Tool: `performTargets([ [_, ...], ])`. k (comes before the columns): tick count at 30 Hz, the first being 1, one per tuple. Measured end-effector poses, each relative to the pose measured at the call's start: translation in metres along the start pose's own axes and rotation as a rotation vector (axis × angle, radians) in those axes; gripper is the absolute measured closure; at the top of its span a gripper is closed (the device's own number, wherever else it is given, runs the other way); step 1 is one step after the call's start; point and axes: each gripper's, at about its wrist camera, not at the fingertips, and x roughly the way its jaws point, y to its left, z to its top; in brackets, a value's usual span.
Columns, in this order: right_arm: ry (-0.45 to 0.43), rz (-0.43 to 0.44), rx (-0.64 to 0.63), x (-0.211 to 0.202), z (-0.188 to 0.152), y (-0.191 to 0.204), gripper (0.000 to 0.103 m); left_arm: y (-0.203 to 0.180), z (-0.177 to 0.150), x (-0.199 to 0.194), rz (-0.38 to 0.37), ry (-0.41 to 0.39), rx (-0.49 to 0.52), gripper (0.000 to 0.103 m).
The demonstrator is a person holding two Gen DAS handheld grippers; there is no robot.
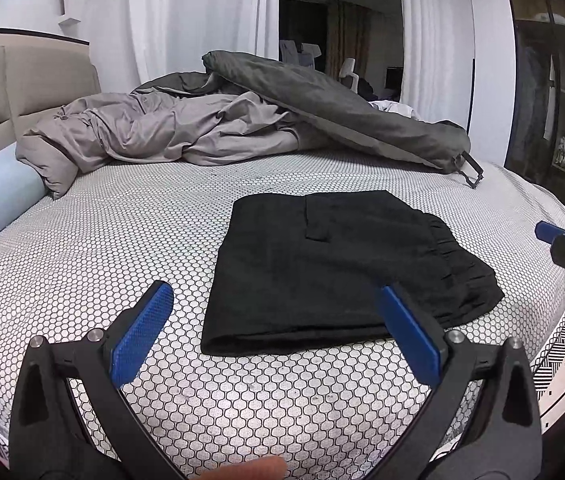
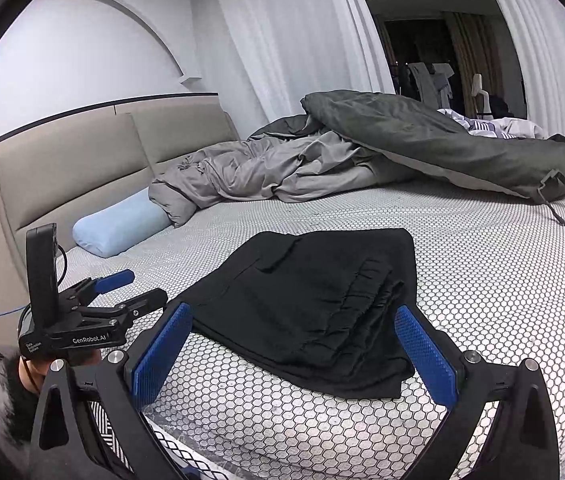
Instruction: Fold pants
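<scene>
On the bed with the white, black-dotted sheet point(image 1: 102, 264) lay the black cloth pants point(image 1: 334, 268), folded into a flat, thick bundle near the front edge. We held our left tool point(image 1: 278, 332) low over the sheet, its two blue pads wide apart, with nothing between them. Our right tool point(image 2: 294, 352) hung just in front of the pants' bunched waistband, and its blue pads were wide apart too, gripping nothing. Neither tool touched the pants. Behind the pants, a crumpled grey blanket point(image 1: 154, 132) and a dark green quilt point(image 1: 334, 108) were piled up. A long light blue pillow point(image 2: 118, 228) lay by the beige padded headboard point(image 2: 70, 176).
</scene>
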Motion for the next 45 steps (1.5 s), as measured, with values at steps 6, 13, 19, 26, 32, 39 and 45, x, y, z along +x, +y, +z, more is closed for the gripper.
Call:
performTargets([
  [6,0.004,-0.004,-0.004,0.002,-0.001,0.001,0.000,0.005,-0.001,0.000,0.001,-0.002,-0.009,0.001],
  [13,0.011,-0.008,-0.008,0.005,-0.002,0.000,0.000,0.008,0.000,-0.001,0.001,-0.004,-0.014,0.001],
  [19,0.013,-0.007,-0.012,0.006,-0.002,0.000,0.000,0.011,0.000,-0.002,0.000,-0.006,-0.017,0.001],
  [26,0.012,-0.008,-0.014,0.006,-0.002,-0.001,0.000,0.013,0.000,0.000,0.002,-0.001,-0.016,0.001],
  [32,0.012,-0.009,-0.014,0.006,-0.002,-0.001,0.000,0.014,0.000,0.000,0.003,-0.002,-0.015,0.001],
  [39,0.012,-0.010,-0.014,0.006,-0.002,-0.001,0.000,0.014,0.000,0.000,0.003,-0.001,-0.016,0.001],
  [45,0.011,-0.012,-0.014,0.006,-0.002,-0.003,0.000,0.015,0.001,0.000,0.003,-0.003,-0.016,0.001],
])
